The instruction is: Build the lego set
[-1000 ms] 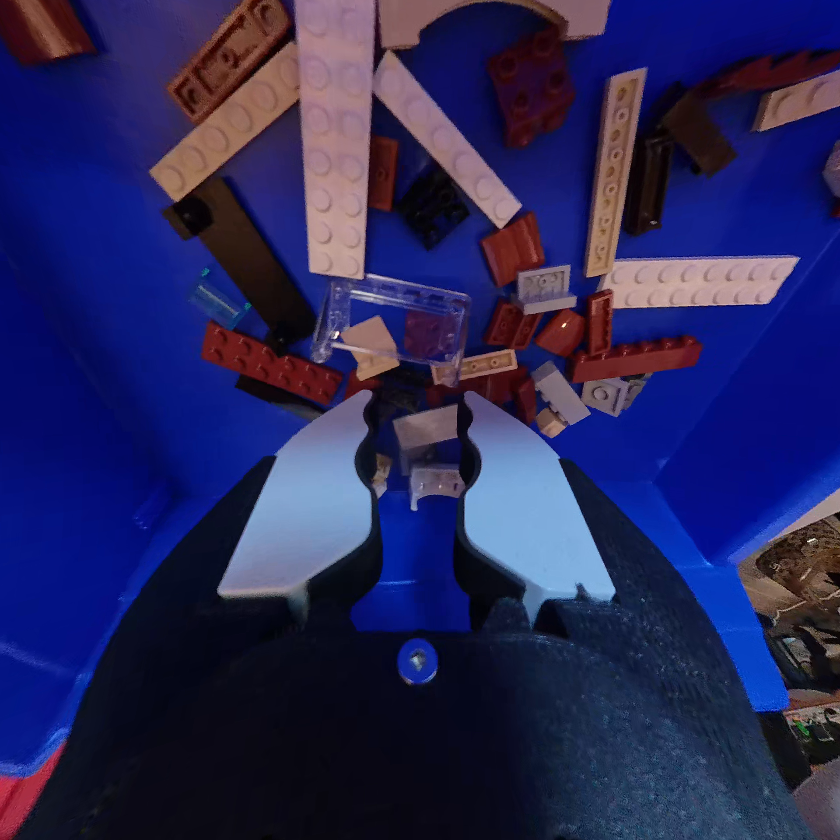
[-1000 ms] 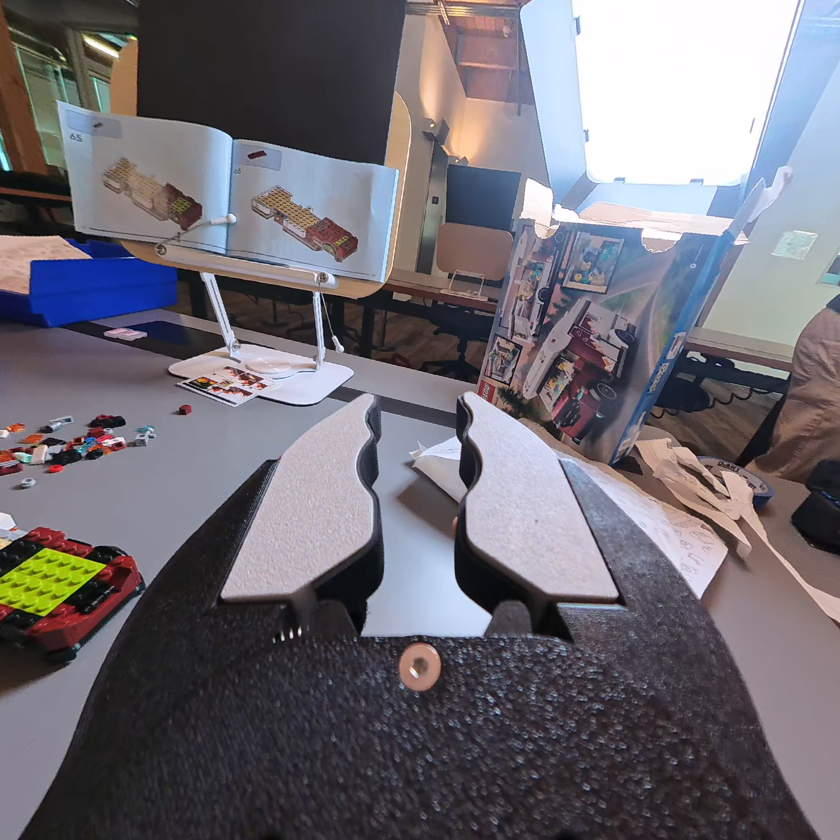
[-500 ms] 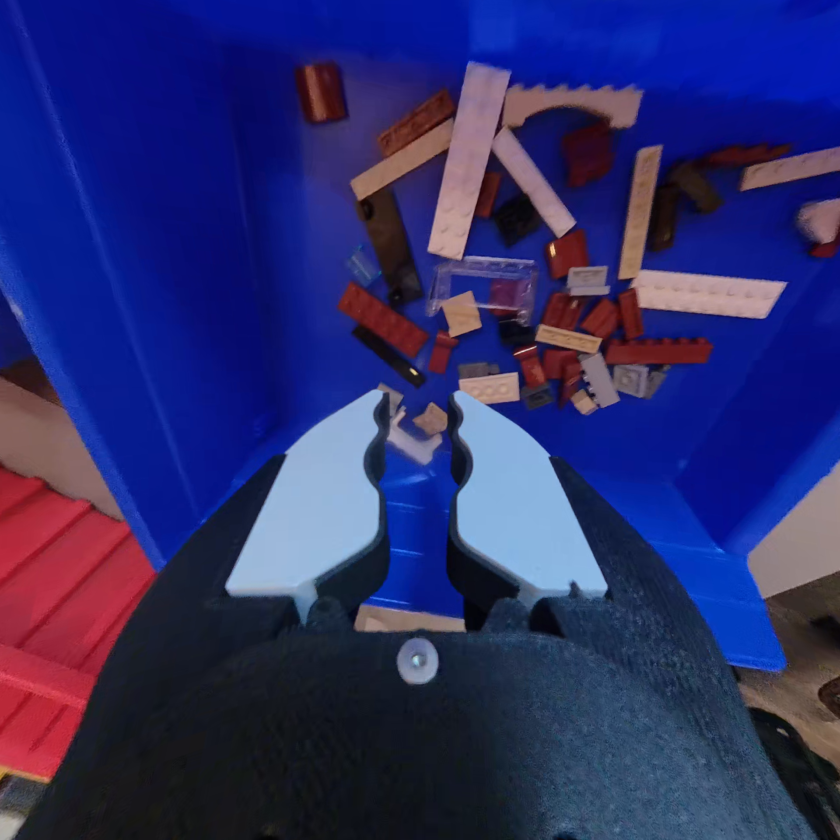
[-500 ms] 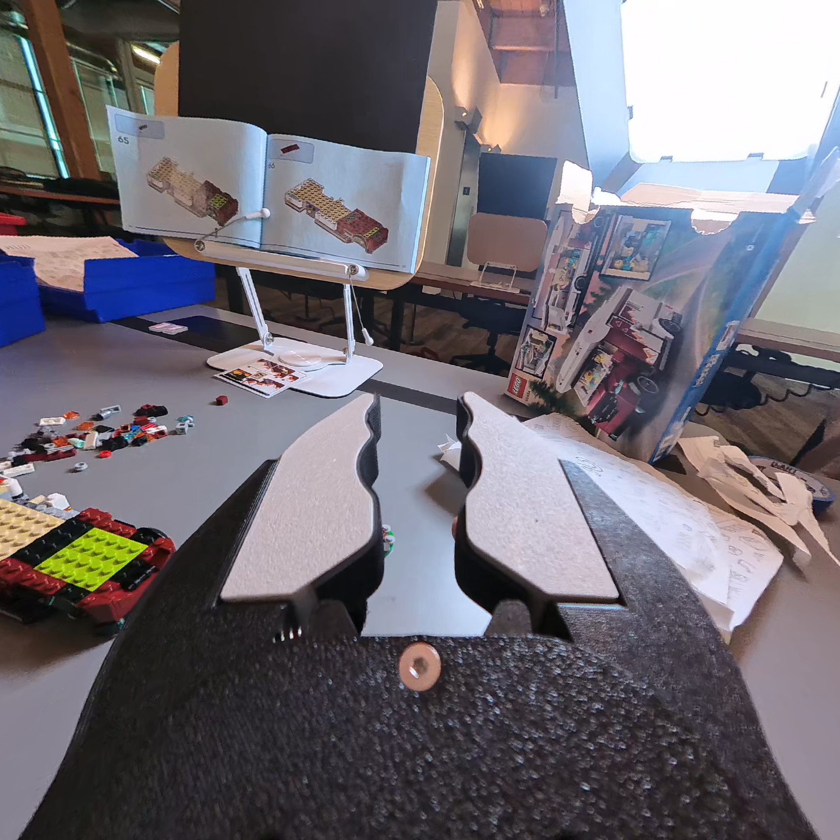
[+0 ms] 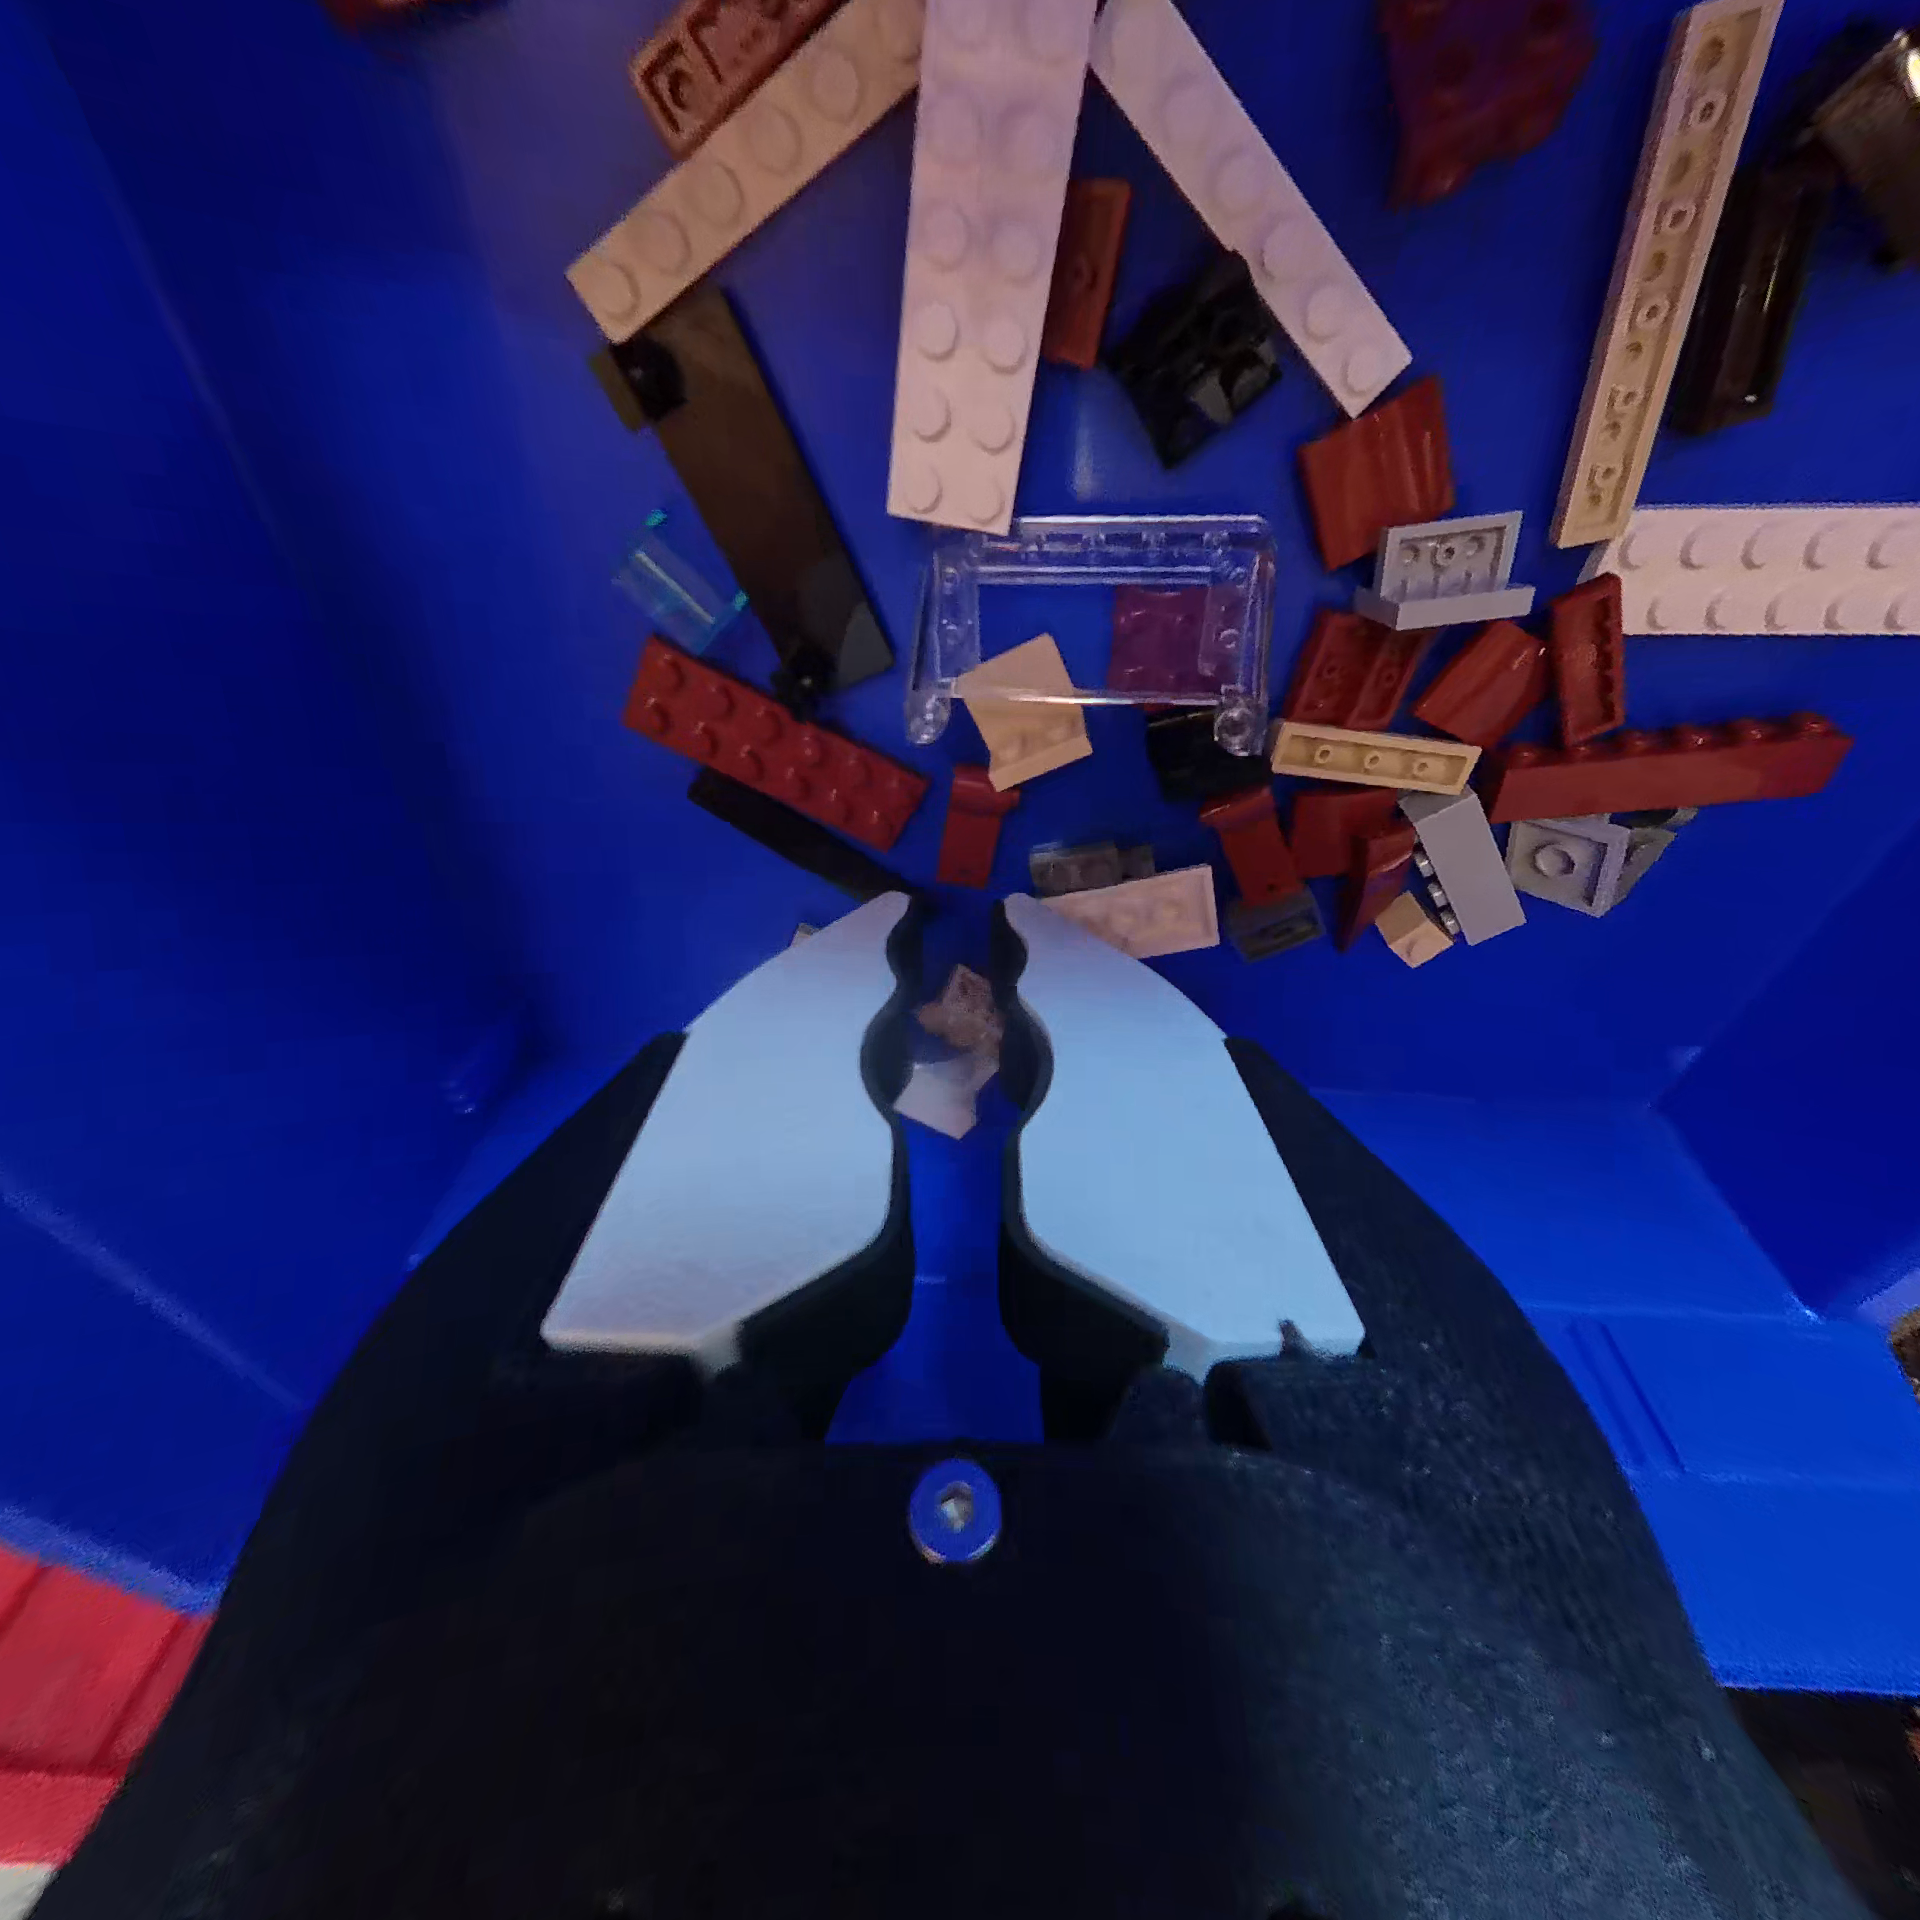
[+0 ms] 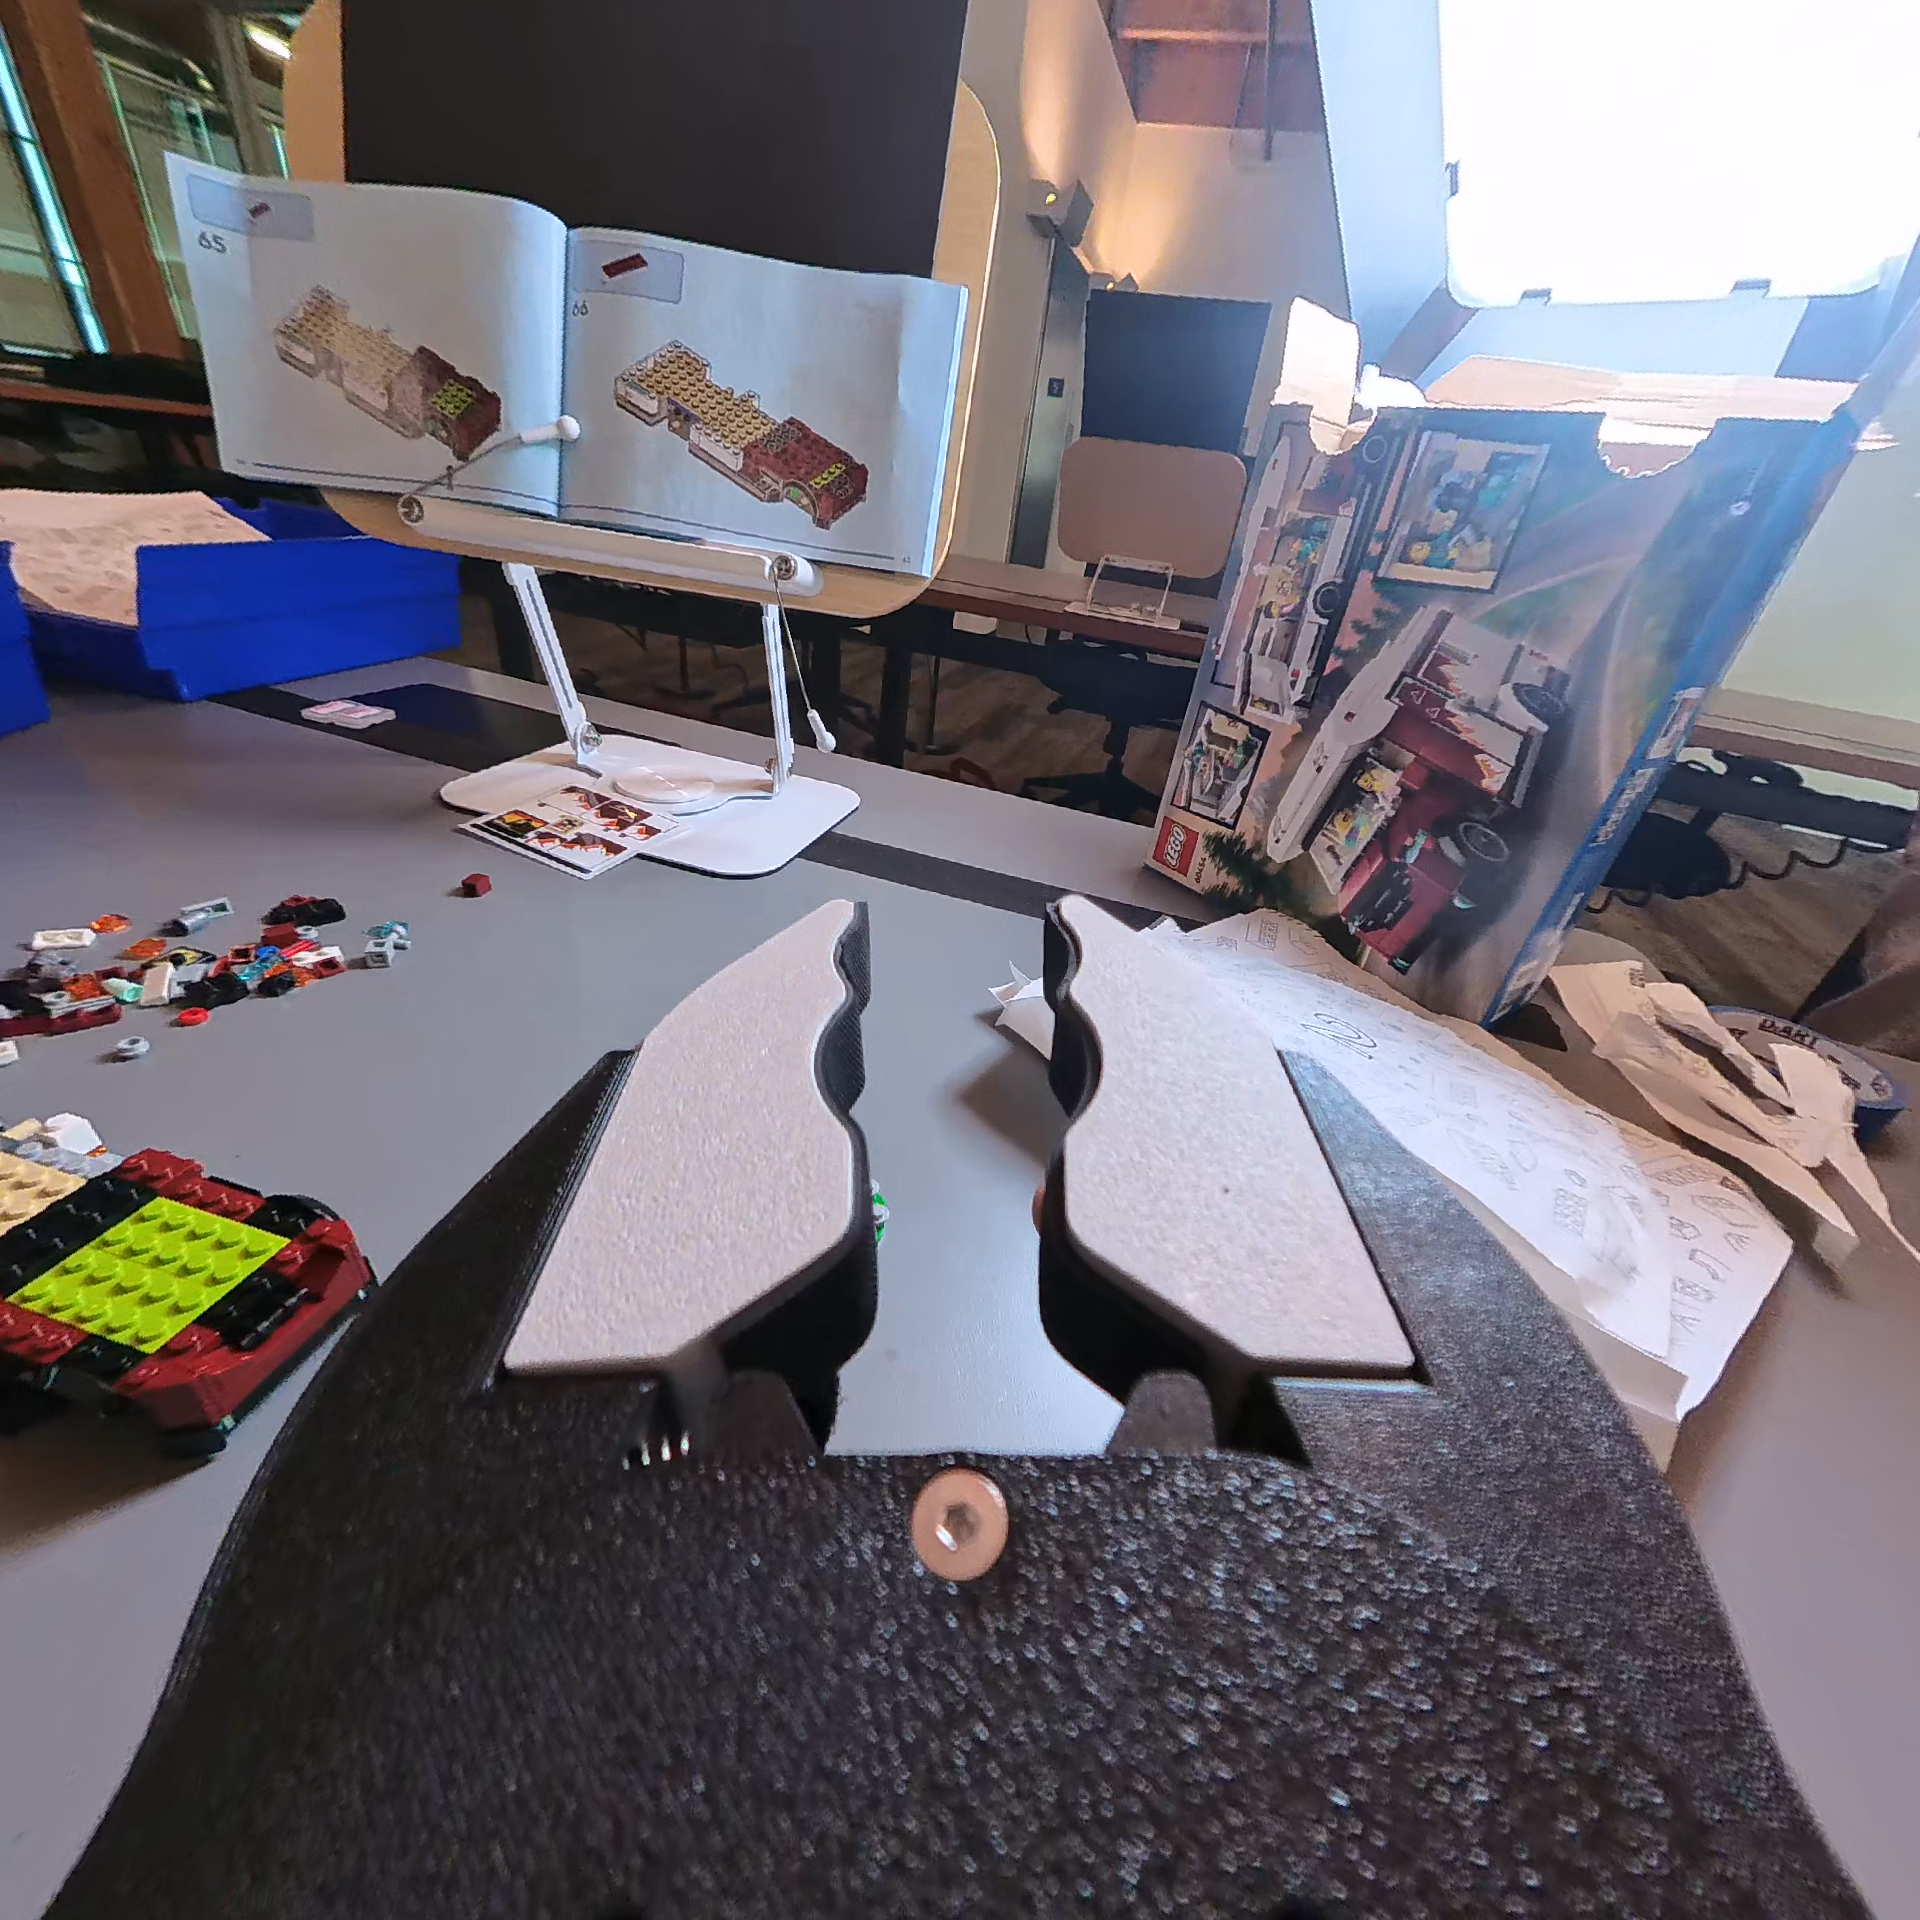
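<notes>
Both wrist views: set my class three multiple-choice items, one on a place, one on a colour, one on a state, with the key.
1. The clear frame piece lies: A in the blue bin; B on the grey table; C on the box.
2. On the part-built model, the flat studded panel is: A white; B lime green; C purple.
3. The instruction booklet is: A shut flat; B rolled up; C open on a stand.
Key: 1 A, blue walls surround it; 2 B, bright lime among red and black; 3 C, two pages show above the white stand.

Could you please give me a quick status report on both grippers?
Left gripper inside blue bin, small tan brick between its fingers. Right gripper open, empty, above grey table.
</notes>
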The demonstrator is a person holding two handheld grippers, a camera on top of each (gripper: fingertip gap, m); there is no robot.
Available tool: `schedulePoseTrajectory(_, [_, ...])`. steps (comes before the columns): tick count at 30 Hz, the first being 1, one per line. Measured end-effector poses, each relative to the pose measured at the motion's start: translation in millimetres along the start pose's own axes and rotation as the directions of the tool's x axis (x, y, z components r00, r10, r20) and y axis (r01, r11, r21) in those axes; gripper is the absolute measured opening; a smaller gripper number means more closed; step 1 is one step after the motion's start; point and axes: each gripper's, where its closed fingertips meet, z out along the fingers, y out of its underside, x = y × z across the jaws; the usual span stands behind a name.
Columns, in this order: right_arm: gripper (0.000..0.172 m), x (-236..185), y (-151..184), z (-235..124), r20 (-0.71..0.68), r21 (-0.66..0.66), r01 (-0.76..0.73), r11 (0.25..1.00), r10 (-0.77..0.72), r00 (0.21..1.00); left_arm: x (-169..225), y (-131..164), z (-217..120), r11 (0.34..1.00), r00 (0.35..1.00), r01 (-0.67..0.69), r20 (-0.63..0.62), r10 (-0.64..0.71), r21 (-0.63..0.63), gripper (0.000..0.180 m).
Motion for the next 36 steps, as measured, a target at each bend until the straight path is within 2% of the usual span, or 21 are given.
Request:
schedulePoseTrajectory(6, [0.032, 1, 4, 3, -0.005, -0.014, 0.003, 1.0, -0.003, 1.0, 6, -3, 7, 1.0, 0.999, 0.0, -0.048, 0.001, 0.016, 0.017])
schedulePoseTrajectory(9, [0.032, 2, 5, 3, -0.01, -0.017, 0.005, 1.0, -0.005, 1.0, 7, -7, 7, 0.999, 0.998, 0.006, -0.064, -0.004, 0.038, 0.005])
schedulePoseTrajectory(14, [0.032, 4, 5, 3, -0.018, -0.019, 0.007, 1.0, -0.008, 1.0, -15, -8, -6, 0.998, 0.997, 0.021, 0.071, -0.026, 0.067, 0.005])
schedulePoseTrajectory(17, [0.032, 5, 6, 3, -0.021, -0.021, 0.009, 1.0, -0.01, 1.0, -24, -15, -23, 0.989, 0.99, 0.032, 0.131, -0.051, 0.141, 0.021])
schedulePoseTrajectory(23, [0.032, 4, 6, 4, -0.021, -0.022, 0.009, 1.0, -0.009, 1.0, 32, -34, -35, 0.97, 0.996, 0.002, -0.084, 0.019, 0.245, 0.037])
schedulePoseTrajectory(27, [0.032, 4, 6, 4, -0.02, -0.024, 0.011, 1.0, -0.012, 1.0, 31, -48, -21, 0.96, 0.999, -0.031, -0.021, 0.038, 0.279, 0.036])
schedulePoseTrajectory(29, [0.032, 4, 6, 4, -0.021, -0.024, 0.014, 1.0, -0.014, 1.0, 14, -48, -19, 0.964, 0.995, -0.063, 0.088, 0.042, 0.258, 0.017])
schedulePoseTrajectory(31, [0.032, 4, 5, 4, -0.023, -0.022, 0.015, 1.0, -0.015, 1.0, -7, -48, -32, 0.956, 0.981, -0.061, 0.195, 0.005, 0.285, 0.008])
schedulePoseTrajectory(33, [0.032, 4, 5, 3, -0.024, -0.02, 0.011, 1.0, -0.012, 1.0, -35, -44, -52, 0.949, 0.945, -0.02, 0.315, -0.085, 0.316, 0.008])
schedulePoseTrajectory(36, [0.032, 4, 5, 3, -0.022, -0.018, 0.012, 1.0, -0.012, 1.0, -48, -40, -69, 0.938, 0.915, -0.013, 0.381, -0.128, 0.347, 0.011])
